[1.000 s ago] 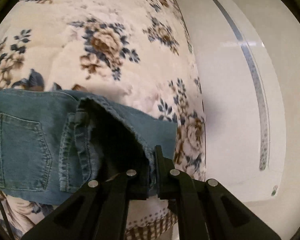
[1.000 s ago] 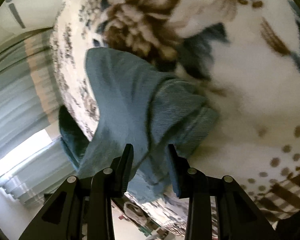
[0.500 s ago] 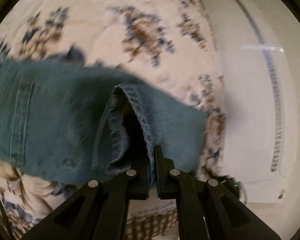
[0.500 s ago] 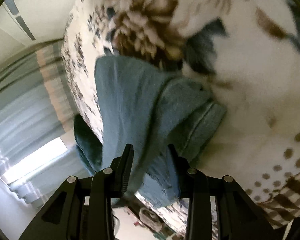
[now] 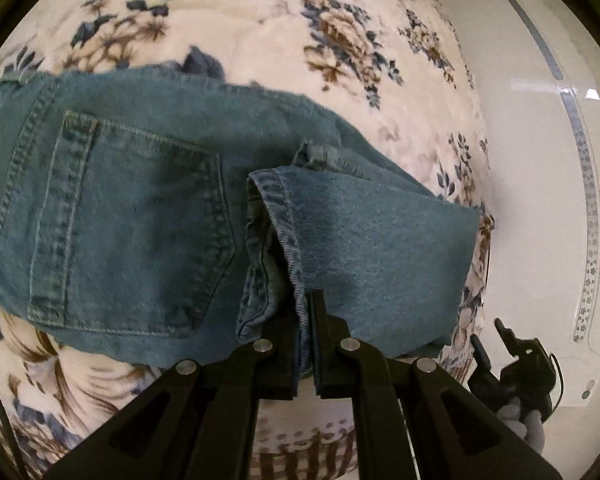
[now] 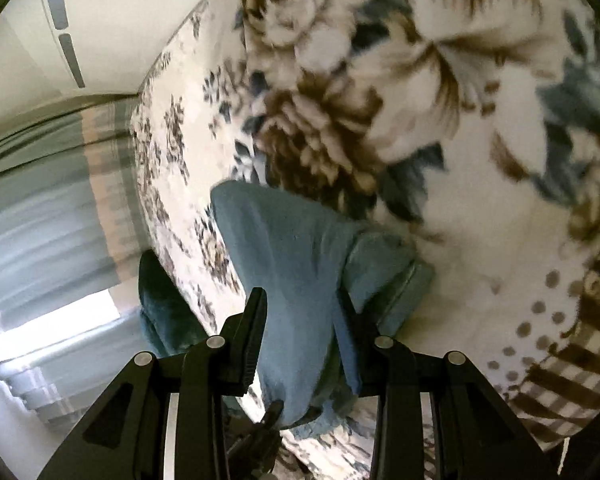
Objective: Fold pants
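Observation:
Blue denim pants (image 5: 148,208) lie on a floral blanket (image 5: 260,20). In the left wrist view the seat with a back pocket (image 5: 132,224) lies at the left, and a leg end with a stitched hem (image 5: 280,216) is folded over it. My left gripper (image 5: 305,316) is shut on that hem edge. In the right wrist view a fold of the pants (image 6: 296,264) lies on the blanket (image 6: 460,140) and passes between the fingers of my right gripper (image 6: 300,312). Its jaws stand apart with the cloth loose between them.
The blanket's edge drops off at the right in the left wrist view, with a white cabinet front (image 5: 540,160) beyond it. The other gripper (image 5: 516,364) shows low right there. In the right wrist view, curtains (image 6: 40,200) and a dark green cushion (image 6: 160,304) stand left.
My left gripper has carried the leg hem across over the seat of the pants, so the back pocket now shows large. The right gripper has moved along the blanket with the cloth between its fingers.

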The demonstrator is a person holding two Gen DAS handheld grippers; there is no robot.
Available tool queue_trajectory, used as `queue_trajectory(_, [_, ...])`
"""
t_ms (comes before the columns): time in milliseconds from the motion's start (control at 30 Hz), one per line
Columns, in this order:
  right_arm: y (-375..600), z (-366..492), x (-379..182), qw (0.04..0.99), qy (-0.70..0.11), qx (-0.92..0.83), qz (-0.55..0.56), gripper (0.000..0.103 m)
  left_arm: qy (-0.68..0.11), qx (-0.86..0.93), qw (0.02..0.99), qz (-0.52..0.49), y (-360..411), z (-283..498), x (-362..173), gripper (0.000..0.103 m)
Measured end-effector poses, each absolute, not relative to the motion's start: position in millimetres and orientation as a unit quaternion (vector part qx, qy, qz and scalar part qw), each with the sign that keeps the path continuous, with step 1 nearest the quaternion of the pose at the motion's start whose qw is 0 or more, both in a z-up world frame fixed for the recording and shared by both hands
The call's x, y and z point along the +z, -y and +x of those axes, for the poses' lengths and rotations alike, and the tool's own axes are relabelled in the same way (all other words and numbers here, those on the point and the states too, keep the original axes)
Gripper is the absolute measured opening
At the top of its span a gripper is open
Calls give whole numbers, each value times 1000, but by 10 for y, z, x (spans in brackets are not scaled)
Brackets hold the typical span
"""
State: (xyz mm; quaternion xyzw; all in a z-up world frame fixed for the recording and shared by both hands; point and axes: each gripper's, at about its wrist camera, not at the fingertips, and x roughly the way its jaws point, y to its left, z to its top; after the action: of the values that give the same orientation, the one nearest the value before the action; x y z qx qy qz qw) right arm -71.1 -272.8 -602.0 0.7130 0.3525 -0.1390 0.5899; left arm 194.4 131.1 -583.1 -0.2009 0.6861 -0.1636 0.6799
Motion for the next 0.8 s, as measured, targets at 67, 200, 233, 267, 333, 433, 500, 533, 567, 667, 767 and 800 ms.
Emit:
queue_trajectory(67, [2762, -611, -6090, 583, -391, -151, 696, 37, -683, -166, 683, -197, -1311, 1971, -5802, 3])
queue_trajectory(200, [2723, -415, -6470, 538, -421, -133, 718, 37, -677, -170, 691, -188, -1301, 2021, -5725, 3])
queue_trajectory(233, [2716, -397, -6544, 529, -416, -133, 727, 37, -676, -169, 693, -185, -1308, 2028, -5707, 3])
queue_trajectory(267, [2715, -381, -6609, 522, -412, -137, 734, 35, -673, -169, 695, -186, -1327, 2040, -5684, 3])
queue_trajectory(333, [2714, -394, -6574, 534, -410, -158, 722, 3, -670, -169, 697, -192, -1368, 2064, -5656, 3])
queue_trajectory(433, [2676, -433, -6336, 571, -395, -162, 701, 3, -671, -174, 692, -201, -1368, 2064, -5671, 3])
queue_trajectory(500, [2616, -528, -6145, 594, -393, -160, 684, 3, -673, -179, 689, -201, -1326, 2037, -5699, 3])
queue_trajectory(533, [2586, -591, -6060, 601, -394, -164, 676, 3, -675, -181, 686, -203, -1316, 2025, -5708, 3])
queue_trajectory(567, [2564, -638, -6011, 606, -397, -167, 669, 3, -676, -180, 685, -203, -1305, 2010, -5719, 3])
queue_trajectory(667, [2477, -749, -6066, 610, -439, -184, 634, 3, -680, -176, 678, -216, -1312, 1969, -5766, 3])
queue_trajectory(767, [2472, -781, -6358, 589, -463, -181, 637, 4, -685, -162, 676, -216, -1353, 1942, -5798, 3])
queue_trajectory(800, [2490, -709, -6442, 583, -491, -172, 624, 5, -685, -159, 680, -208, -1363, 1937, -5782, 3])
